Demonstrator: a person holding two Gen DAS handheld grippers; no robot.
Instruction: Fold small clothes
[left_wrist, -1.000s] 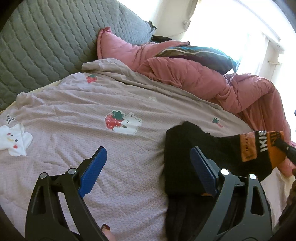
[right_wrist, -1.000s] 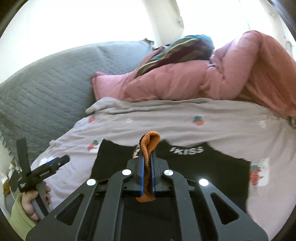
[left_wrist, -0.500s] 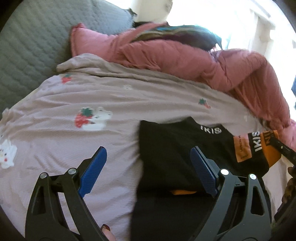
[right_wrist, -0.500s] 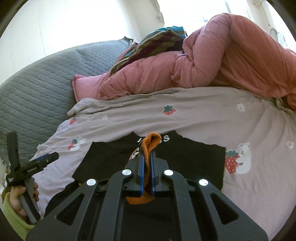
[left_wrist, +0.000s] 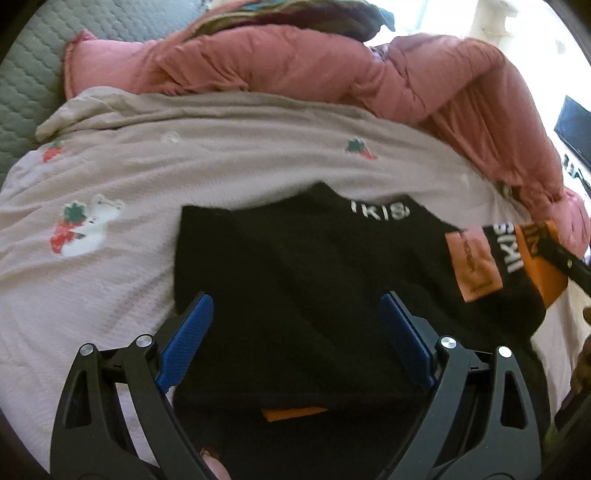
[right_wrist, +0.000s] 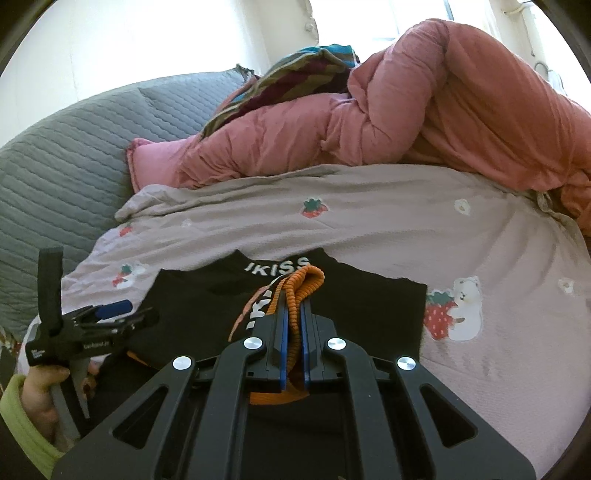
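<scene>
Black garment (left_wrist: 295, 280) lies on pale strawberry-print sheet (left_wrist: 129, 266), centre of left wrist frame, white lettering at collar. Left gripper (left_wrist: 297, 332) low in frame, blue pads spread wide over garment, gripping nothing. Right gripper (right_wrist: 293, 325) bottom centre of its frame, jaws pressed together, pinching orange ribbed cuff (right_wrist: 304, 284), probably sleeve end. Pink duvet (right_wrist: 424, 122) bunched across upper frame. Grey quilted headboard (right_wrist: 74, 155) at left.
</scene>
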